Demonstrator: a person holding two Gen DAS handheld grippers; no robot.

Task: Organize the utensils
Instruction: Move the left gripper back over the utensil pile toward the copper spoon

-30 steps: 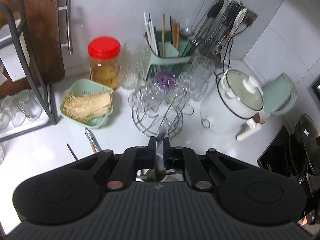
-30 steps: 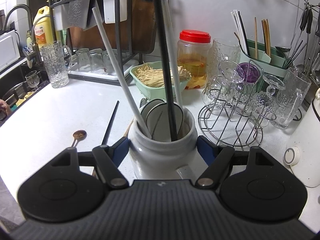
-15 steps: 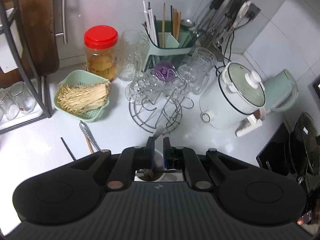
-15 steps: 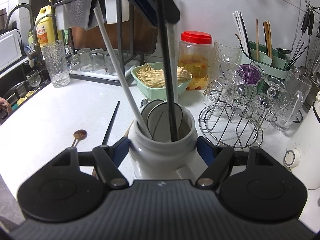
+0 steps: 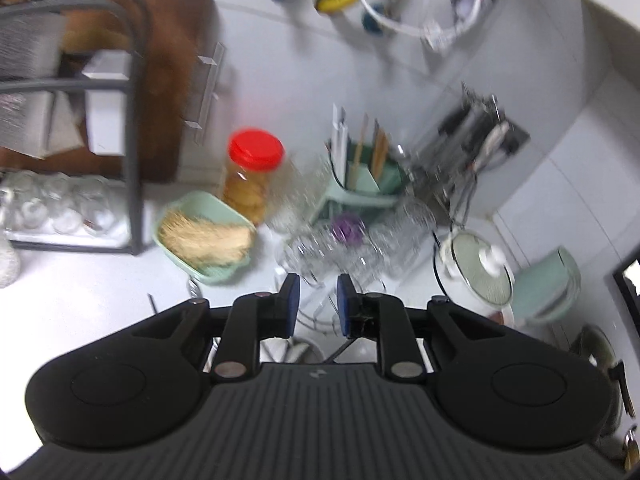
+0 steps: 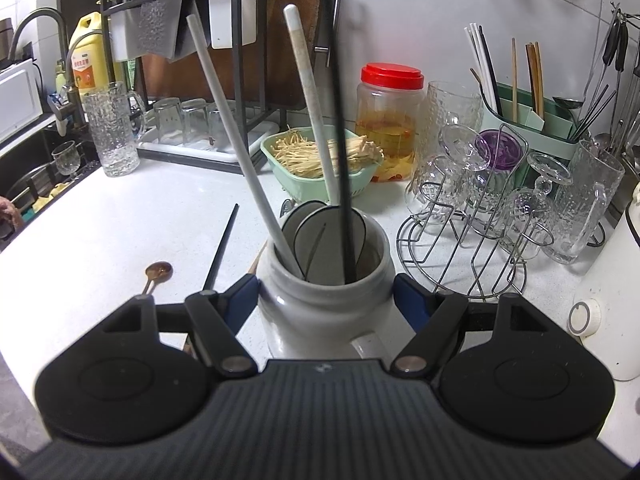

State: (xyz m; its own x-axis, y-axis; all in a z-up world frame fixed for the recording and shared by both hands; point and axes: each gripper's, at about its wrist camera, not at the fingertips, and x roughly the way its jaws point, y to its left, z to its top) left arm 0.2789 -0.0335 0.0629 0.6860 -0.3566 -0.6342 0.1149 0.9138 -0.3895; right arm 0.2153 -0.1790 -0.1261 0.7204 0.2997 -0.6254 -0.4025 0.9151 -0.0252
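The left gripper (image 5: 313,304) has just opened its jaws and now holds nothing; the utensil it carried stands in the white jar (image 6: 325,296) at lower centre, so that drop looks done. The right gripper (image 6: 325,300) clamps the jar, which holds 2 pale handles and 1 black one. A chopstick (image 6: 221,246) and spoon (image 6: 158,272) lie on the counter (image 6: 120,232) to its left.

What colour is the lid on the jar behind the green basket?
Red; the lid shows sharpest in the right wrist view.
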